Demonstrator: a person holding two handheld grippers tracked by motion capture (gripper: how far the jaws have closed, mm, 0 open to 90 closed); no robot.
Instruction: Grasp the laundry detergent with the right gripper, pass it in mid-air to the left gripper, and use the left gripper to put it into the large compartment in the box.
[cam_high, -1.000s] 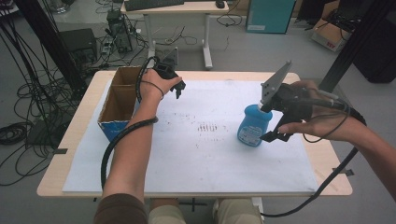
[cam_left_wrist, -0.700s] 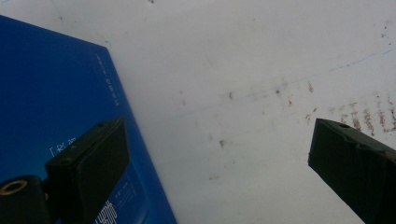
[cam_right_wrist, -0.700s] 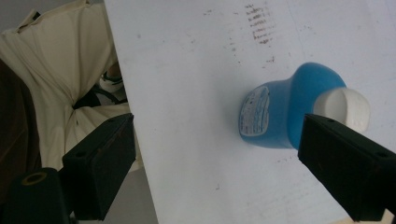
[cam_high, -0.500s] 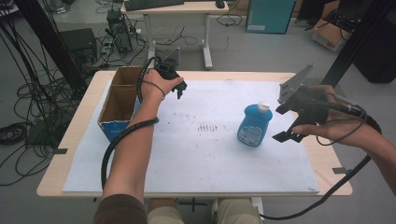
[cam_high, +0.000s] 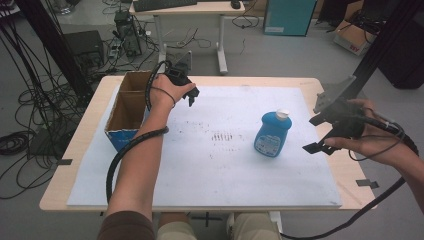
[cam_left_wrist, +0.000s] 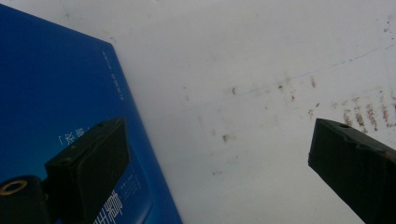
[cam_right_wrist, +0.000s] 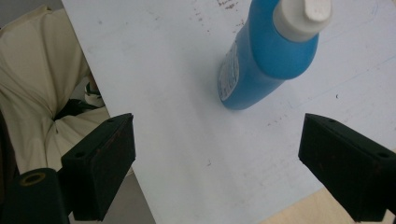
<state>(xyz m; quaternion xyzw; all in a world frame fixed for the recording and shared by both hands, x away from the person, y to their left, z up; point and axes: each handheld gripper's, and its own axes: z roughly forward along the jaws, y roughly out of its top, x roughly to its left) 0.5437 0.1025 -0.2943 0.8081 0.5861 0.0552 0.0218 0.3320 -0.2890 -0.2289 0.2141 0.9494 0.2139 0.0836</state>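
A blue bottle (cam_high: 272, 134) with a white cap stands upright on the white sheet (cam_high: 210, 170), right of centre. My right gripper (cam_high: 315, 134) hovers just to its right, jaws open and empty, a gap between it and the bottle. In the right gripper view the bottle (cam_right_wrist: 264, 60) lies ahead of the open right gripper (cam_right_wrist: 215, 123), beyond its black fingertips (cam_right_wrist: 105, 154). My left gripper (cam_high: 189, 96) hangs beside the cardboard box (cam_high: 120, 141), pointing down, open and empty. In the left gripper view the box's blue side (cam_left_wrist: 56, 88) is behind one finger of the left gripper (cam_left_wrist: 217, 128).
The open-topped box has two compartments and stands at the table's left. Dark smudges (cam_high: 222, 135) mark the sheet's middle. Bare wooden table edge (cam_high: 350, 175) runs along the right, under my right hand. A desk, cables and equipment stand on the floor beyond.
My right gripper has drawn away to the right and slightly down from the bottle, which stays standing where it was. The left hand and gripper have not moved.
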